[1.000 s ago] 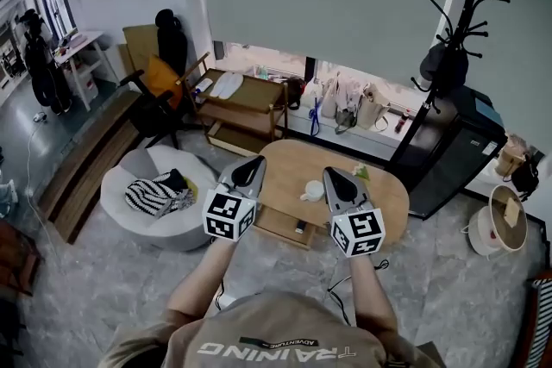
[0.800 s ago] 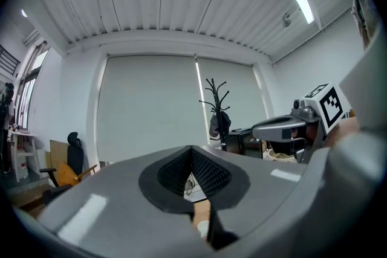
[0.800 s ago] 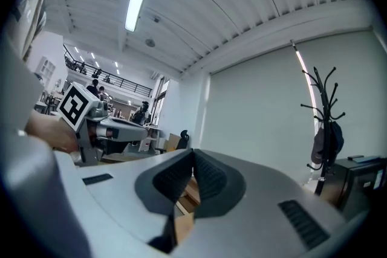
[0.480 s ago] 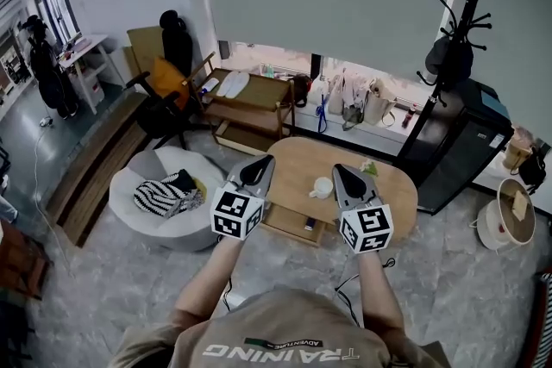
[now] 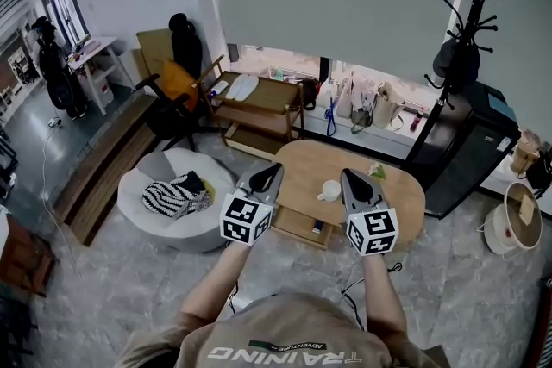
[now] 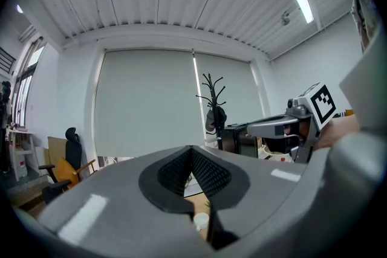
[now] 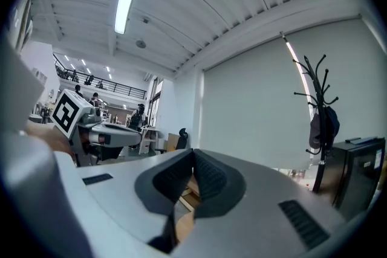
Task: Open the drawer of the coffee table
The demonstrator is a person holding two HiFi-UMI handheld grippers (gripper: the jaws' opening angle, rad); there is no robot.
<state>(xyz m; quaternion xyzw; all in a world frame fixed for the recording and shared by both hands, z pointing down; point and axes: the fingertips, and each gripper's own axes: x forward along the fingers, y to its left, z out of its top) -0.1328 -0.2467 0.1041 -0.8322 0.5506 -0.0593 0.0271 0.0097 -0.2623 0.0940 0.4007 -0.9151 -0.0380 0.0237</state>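
Observation:
The oval wooden coffee table [image 5: 392,190] stands on the floor ahead of me, with a white cup [image 5: 329,190] on its top. Its light wooden drawer [image 5: 297,226] shows under the near edge, a small dark thing at its front. Both grippers are held level, side by side, well above and short of the table. My left gripper [image 5: 274,171] is shut with nothing between its pads [image 6: 205,173]. My right gripper [image 5: 348,175] is also shut and empty, pads [image 7: 208,177] pressed together. Each gripper view shows the other gripper beside it [image 6: 284,127] [image 7: 112,136].
A grey round pouf [image 5: 147,202] with a striped cloth sits left of the table. Behind are a wooden trolley [image 5: 259,112], a chair [image 5: 177,90], bags along the window, a black coat stand [image 5: 461,47] and a black cabinet [image 5: 470,146]. A basket [image 5: 509,224] stands at right.
The room has slid a little right and down in the head view. Both grippers stay shut, level and side by side.

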